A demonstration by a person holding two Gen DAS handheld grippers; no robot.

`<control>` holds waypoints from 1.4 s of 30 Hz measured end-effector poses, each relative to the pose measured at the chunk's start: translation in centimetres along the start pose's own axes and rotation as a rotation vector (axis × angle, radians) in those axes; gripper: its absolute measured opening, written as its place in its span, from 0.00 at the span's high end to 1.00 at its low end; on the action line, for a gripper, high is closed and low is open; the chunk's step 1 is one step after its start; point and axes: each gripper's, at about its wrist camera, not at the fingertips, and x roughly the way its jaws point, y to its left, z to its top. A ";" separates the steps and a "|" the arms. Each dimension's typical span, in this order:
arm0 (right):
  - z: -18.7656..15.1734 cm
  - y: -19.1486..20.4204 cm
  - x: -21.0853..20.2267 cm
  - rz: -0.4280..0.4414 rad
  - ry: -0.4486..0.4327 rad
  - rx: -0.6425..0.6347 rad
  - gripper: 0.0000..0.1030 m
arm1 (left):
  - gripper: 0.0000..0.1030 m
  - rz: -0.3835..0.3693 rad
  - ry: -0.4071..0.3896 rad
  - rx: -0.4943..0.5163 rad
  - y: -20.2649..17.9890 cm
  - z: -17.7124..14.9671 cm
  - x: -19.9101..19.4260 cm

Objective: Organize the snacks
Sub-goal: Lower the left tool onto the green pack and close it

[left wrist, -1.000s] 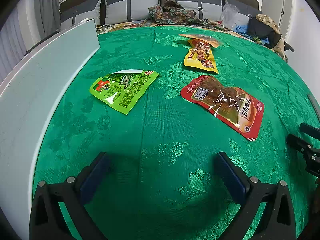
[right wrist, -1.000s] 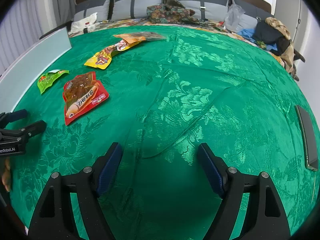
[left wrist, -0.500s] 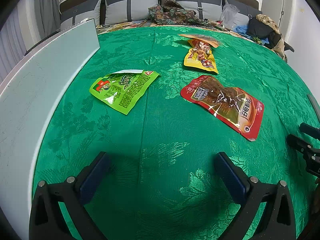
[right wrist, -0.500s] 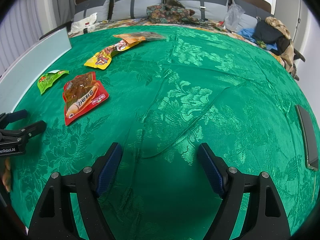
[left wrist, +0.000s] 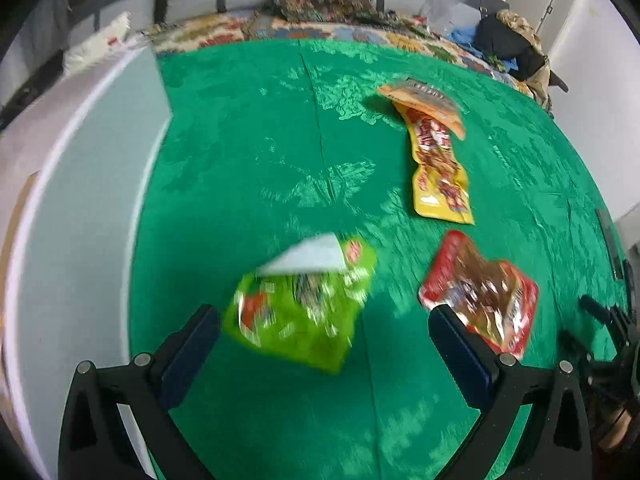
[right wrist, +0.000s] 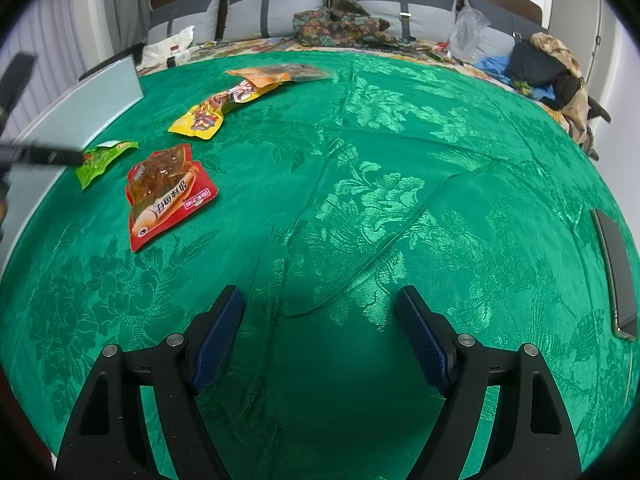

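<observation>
Left gripper jaws wide, empty; green snack packet lies between and just ahead of its fingertips. Right gripper wide, empty.

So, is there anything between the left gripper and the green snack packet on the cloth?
Nothing visible is in the way. The green snack packet lies flat on the green cloth, just ahead of the open left gripper. The red packet lies to its right, apart from it and partly behind one of the fingers.
</observation>
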 end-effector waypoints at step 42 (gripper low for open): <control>0.0 0.0 0.0 0.004 -0.001 0.003 0.19 | 0.00 0.222 -0.198 -0.127 -2.0 -11.3 -1.2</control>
